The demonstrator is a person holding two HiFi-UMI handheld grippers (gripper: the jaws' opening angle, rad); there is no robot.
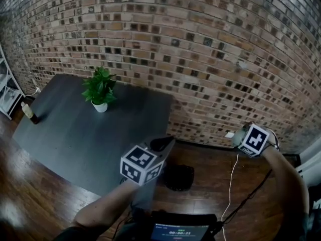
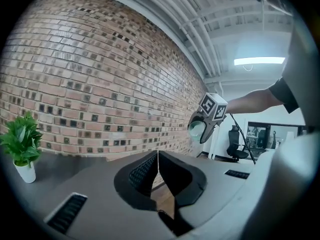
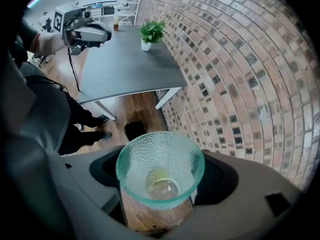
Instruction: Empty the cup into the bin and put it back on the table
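Right of the surface (image 1: 75,129), above the floor, the right gripper (image 1: 239,137) pinches the glass cup (image 3: 160,171), which has a yellowish scrap inside. Left gripper (image 2: 158,169) pressed together, empty. Bin (image 3: 135,130) stands left, by the surface's corner: centre the cup over it first, then tip slowly with a firm grip.
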